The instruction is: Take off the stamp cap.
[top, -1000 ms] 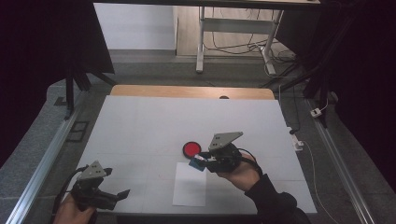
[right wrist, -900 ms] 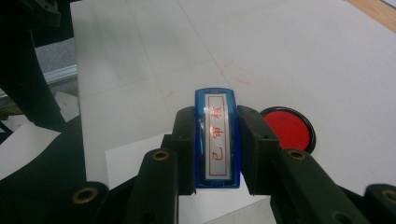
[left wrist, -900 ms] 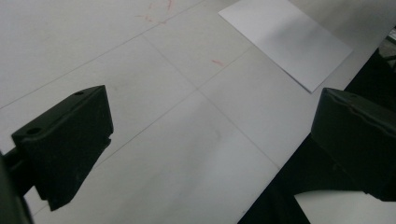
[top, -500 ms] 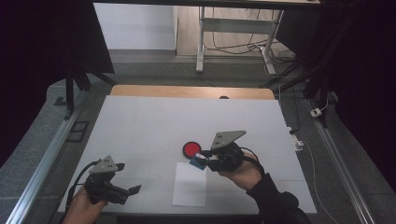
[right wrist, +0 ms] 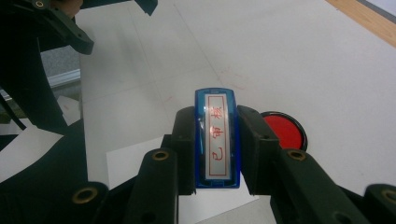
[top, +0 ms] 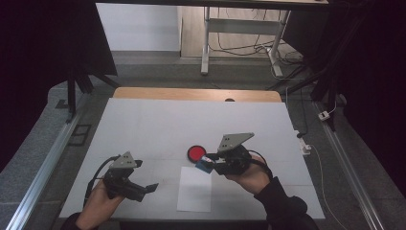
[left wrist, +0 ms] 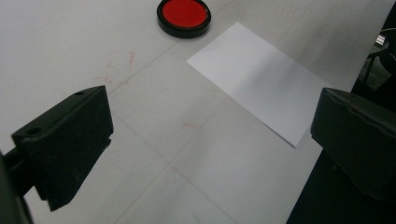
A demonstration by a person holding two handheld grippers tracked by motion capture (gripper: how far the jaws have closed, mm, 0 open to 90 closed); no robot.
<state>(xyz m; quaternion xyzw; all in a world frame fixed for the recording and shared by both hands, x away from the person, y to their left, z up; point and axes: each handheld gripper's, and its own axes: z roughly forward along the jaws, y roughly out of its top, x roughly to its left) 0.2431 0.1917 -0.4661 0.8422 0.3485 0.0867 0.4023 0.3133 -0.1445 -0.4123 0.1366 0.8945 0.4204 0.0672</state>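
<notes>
White table (top: 158, 124), large. White paper sheet (top: 194, 189) at its 6 o'clock edge; red ink pad (top: 196, 153), round, black-rimmed, at sheet's 12 o'clock. Right gripper (top: 207, 163) clamped on blue stamp (right wrist: 217, 140): slim rectangular body, pads flanking both long sides, poised above sheet's top edge. Right gripper view alone resolves stamp's red characters. Left gripper (top: 148, 189): jaws wide apart, empty, at sheet's 9 o'clock.

The white table (top: 158, 124) bears a red ink pad (top: 196, 153) beside a paper sheet (top: 194, 194).

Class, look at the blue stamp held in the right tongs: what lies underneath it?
Under the blue stamp lies the white paper sheet on the table. The right tongs hide part of the sheet.
</notes>
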